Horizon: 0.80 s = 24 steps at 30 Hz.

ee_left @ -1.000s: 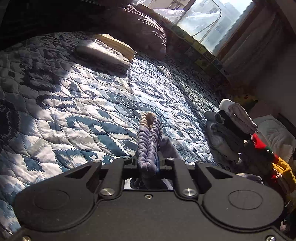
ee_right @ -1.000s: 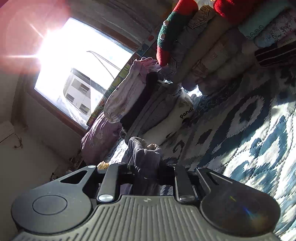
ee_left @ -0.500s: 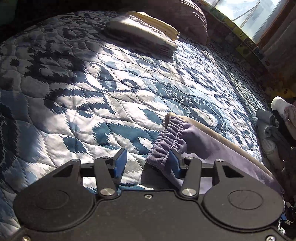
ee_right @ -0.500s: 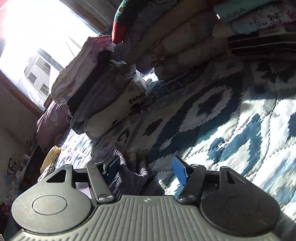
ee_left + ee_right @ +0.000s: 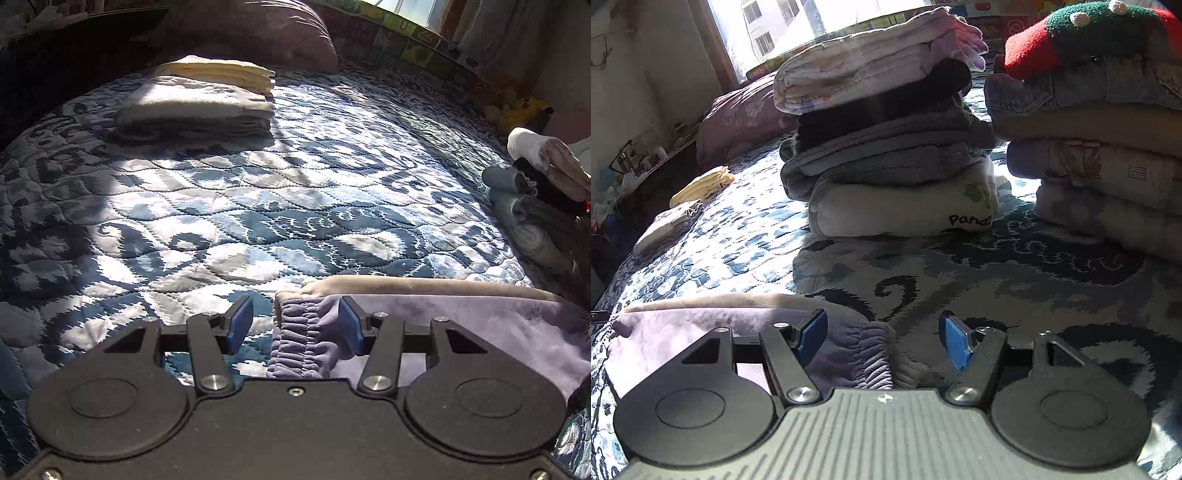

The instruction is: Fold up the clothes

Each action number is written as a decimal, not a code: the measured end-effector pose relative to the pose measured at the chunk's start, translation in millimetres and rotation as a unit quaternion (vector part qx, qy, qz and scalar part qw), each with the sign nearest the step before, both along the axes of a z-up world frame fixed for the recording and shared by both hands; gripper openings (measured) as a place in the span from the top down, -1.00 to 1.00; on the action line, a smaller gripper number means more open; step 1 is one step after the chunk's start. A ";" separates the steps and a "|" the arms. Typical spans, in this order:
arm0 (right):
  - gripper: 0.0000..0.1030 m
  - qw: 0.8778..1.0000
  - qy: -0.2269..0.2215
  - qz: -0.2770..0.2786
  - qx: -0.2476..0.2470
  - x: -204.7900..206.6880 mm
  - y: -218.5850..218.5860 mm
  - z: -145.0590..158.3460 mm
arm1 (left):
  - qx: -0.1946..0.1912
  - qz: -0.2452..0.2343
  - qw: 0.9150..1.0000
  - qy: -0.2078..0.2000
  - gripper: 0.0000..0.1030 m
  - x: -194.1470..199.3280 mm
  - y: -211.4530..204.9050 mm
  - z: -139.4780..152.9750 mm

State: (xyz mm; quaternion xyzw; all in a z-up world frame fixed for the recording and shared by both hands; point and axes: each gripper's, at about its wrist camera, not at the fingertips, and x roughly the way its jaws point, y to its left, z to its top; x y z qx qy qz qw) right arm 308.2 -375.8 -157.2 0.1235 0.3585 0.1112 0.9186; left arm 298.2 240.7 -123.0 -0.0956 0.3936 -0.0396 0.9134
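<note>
A purple garment (image 5: 461, 325) lies flat on the quilted bed (image 5: 258, 206), its long axis running sideways between the two grippers. The left gripper (image 5: 291, 325) stands with fingers spread apart, holding nothing; the gathered elastic waistband (image 5: 299, 339) at the garment's left end sits between them, nearer the right-hand pad. The right gripper (image 5: 882, 336) is likewise spread and empty, with the cloth's other gathered end (image 5: 871, 350) bunched between its fingers, toward the left-hand pad. Each hand is thus at its own end, equally near. A fold would likely carry one end across to the other, or toward the stack of folded clothes (image 5: 886, 147) beyond.
</note>
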 end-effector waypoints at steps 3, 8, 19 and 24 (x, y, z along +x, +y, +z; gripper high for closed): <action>-0.29 0.998 0.012 0.043 -0.033 12.5 14.7 -2.0 | 0.025 -0.032 0.999 0.017 0.03 16.6 -4.8 -0.1; 0.37 0.992 0.028 0.092 -0.078 23.9 31.5 -3.5 | 0.074 -0.094 0.991 0.056 0.17 36.6 -19.8 -7.4; 0.51 0.986 -0.057 0.095 -0.127 -13.9 36.9 33.7 | 0.168 -0.125 0.978 0.000 0.54 7.3 -45.3 15.0; 0.52 0.978 -0.090 0.106 -0.154 -42.3 40.3 54.7 | 0.180 -0.141 0.972 -0.061 0.55 -29.9 -54.6 38.6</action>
